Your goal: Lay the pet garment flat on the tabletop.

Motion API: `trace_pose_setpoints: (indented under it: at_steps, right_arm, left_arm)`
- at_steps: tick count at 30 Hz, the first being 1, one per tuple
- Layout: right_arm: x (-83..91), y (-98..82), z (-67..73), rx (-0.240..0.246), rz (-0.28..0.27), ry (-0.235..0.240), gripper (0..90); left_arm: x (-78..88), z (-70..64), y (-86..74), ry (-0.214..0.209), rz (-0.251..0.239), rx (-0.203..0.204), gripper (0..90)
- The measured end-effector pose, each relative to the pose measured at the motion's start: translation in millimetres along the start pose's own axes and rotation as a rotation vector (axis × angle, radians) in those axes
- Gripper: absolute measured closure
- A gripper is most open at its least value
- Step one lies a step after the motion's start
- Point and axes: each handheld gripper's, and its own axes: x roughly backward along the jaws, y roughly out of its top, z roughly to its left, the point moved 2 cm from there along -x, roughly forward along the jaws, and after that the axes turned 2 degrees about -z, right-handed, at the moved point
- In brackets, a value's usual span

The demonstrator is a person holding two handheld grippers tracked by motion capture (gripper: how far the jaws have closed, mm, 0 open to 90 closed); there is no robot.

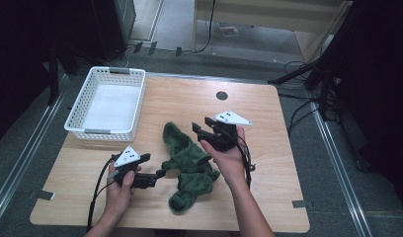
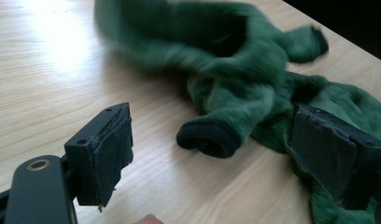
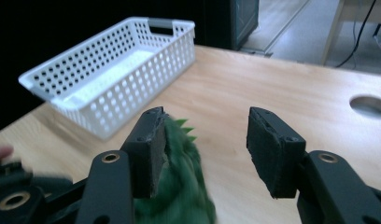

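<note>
Green plush toy (image 1: 189, 165): lies crumpled on the wooden surface (image 1: 268, 163), around the middle and toward the near edge; one limb stretches toward the far edge, another toward the near edge; in the left gripper view its fur is blurred at the top, and a rounded dark-tipped limb (image 2: 209, 137) rests on the wood between the jaws
Left tool (image 1: 157, 175): held low over the surface near the near-left part, pointing at the toy's side; jaws stand wide apart; one pad (image 2: 111, 149) is over bare wood, the other (image 2: 324, 151) is in front of the green fur; whether that pad touches the fur I cannot tell; nothing is pinched
Right tool (image 1: 202, 129): raised over the middle of the surface, just beyond the toy, pointing toward the far-left corner; jaws part open with bare wood showing in the gap; green fur (image 3: 181, 186) shows below and behind its left jaw, blurred, not clamped
Hands: the person's left hand (image 1: 119, 185) grips its tool from the near edge; the right hand (image 1: 228, 158) holds its tool beside the toy
White basket (image 1: 108, 106): stands at the far-left corner of the surface, perforated walls, well apart from the toy
Round hole (image 1: 221, 96): in the surface near the far edge, right of the basket
</note>
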Motion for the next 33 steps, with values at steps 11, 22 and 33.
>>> trace_pose_setpoints:
  at_steps: [11, 22, 33]
  right_arm:
    - [-59.0, -8.9, 19.5, 0.016, 0.199, 0.083, 41.0]
    - [-67.2, -38.6, -29.7, -0.022, 0.31, -0.141, 86.7]
    - [-38.6, -26.4, -50.2, -0.069, 0.16, -0.082, 57.2]
  left_arm:
    - [-20.8, -8.5, 8.7, -0.005, 0.027, 0.048, 15.1]
    - [-26.1, -13.4, -8.7, -0.09, 0.19, -0.012, 84.7]
    - [-21.0, 4.8, 25.4, -0.026, 0.063, 0.066, 41.6]
